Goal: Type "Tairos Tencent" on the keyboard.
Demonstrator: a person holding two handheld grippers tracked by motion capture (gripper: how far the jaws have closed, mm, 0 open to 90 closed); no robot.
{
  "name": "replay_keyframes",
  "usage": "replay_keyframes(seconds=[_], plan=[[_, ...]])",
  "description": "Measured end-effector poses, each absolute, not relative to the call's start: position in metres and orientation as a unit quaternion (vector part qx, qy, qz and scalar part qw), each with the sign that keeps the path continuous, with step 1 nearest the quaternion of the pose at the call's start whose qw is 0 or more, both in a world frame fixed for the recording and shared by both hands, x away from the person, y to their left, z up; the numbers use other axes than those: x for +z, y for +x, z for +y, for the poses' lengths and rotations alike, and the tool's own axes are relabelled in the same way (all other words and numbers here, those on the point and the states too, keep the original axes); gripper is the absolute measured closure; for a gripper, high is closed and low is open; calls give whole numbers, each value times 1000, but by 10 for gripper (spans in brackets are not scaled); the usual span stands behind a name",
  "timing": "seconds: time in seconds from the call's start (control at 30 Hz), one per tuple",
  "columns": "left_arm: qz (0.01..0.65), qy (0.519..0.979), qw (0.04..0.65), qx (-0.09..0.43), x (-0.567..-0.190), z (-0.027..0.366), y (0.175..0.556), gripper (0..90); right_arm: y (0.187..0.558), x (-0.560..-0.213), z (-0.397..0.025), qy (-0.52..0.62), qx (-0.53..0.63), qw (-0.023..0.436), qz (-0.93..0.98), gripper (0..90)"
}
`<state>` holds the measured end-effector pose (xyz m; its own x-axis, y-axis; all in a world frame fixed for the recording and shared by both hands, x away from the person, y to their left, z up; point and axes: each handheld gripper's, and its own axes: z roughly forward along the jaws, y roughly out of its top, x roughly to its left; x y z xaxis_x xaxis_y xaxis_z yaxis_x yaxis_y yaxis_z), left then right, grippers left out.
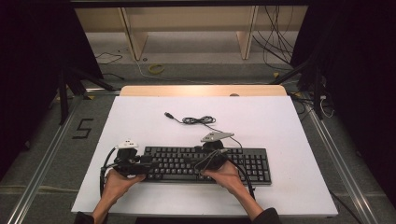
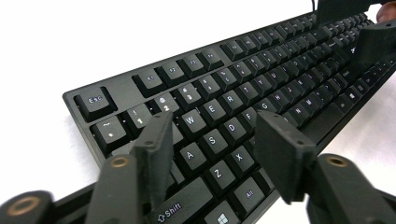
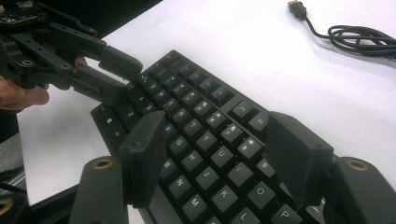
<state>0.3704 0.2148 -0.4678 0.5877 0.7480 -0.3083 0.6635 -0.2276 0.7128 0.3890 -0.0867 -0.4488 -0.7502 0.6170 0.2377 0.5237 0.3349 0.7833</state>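
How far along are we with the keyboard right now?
Done: the keyboard lies flat on the white table, its cable coiled and unplugged behind it. In hand: the left gripper hovers open over the left-side letter keys and the right gripper open over the middle keys. Left: no grip or key press is visible yet.

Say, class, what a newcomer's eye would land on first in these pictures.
First the black keyboard, lying near the front edge of the white table. Next the left hand-held gripper, jaws open above the keys at its left end, and the right hand-held gripper, open over its middle keys. Behind the keyboard, its cable lies coiled, its plug free.
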Motion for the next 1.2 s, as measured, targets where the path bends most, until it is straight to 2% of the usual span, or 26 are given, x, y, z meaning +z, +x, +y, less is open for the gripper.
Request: replay_keyframes(seconds=[0.3,0.6,1.2], plan=[[446,791,416,50,-471,214,372,730,389,-448,-88,351,458,53,815,375],[445,799,400,57,-473,213,373,881,389,-449,-89,352,456,56,815,373],[447,808,379,57,-479,206,376,894,389,-450,-89,355,452,55,816,370]])
